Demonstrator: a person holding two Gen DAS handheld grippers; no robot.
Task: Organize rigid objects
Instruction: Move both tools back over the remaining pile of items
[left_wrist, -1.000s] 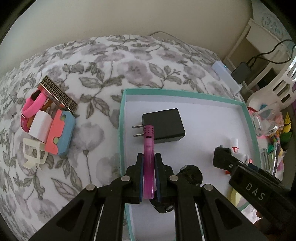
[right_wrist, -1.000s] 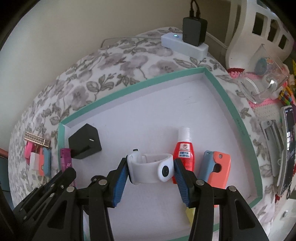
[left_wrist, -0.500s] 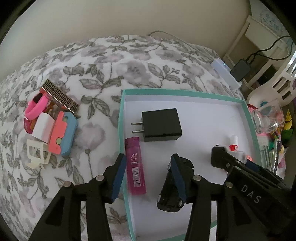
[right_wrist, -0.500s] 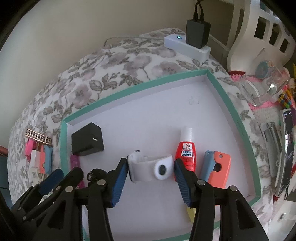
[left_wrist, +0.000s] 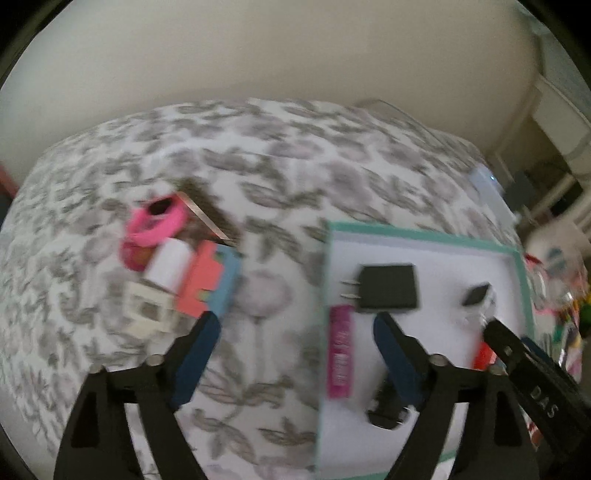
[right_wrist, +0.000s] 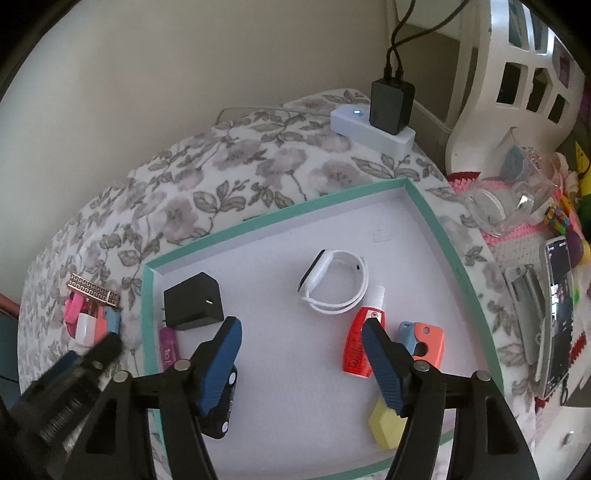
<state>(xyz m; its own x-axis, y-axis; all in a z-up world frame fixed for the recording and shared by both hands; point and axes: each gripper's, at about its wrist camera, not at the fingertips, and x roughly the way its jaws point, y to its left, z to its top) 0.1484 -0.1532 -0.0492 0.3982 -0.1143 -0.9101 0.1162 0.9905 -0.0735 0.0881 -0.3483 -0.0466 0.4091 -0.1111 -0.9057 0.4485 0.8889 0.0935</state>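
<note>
A teal-rimmed white box (right_wrist: 280, 216) lies on the flowered bedspread. My left gripper (left_wrist: 293, 325) hangs above the box's left rim (left_wrist: 424, 234), jaws opening and gripping nothing. The pink lighter (left_wrist: 341, 354) lies below it beside a black charger (left_wrist: 388, 286). My right gripper (right_wrist: 300, 326) is opening too, with nothing between its pads. The white wristband (right_wrist: 334, 282) rests on the box floor just beyond its tips. A pile of small items (left_wrist: 207, 280) with a pink band (left_wrist: 159, 221) sits left of the box.
Also in the box are a red bottle (right_wrist: 360, 347), a blue-and-orange piece (right_wrist: 421, 339), a yellow block (right_wrist: 386, 424) and a black toy car (right_wrist: 221, 413). A power strip (right_wrist: 373, 125), a white chair (right_wrist: 517, 74), clear cups (right_wrist: 498, 210) and a phone (right_wrist: 557, 314) crowd the right.
My left gripper opened, left the pink lighter on the box floor, then rose and swung left. My right gripper opened off the white wristband, which now lies free farther back.
</note>
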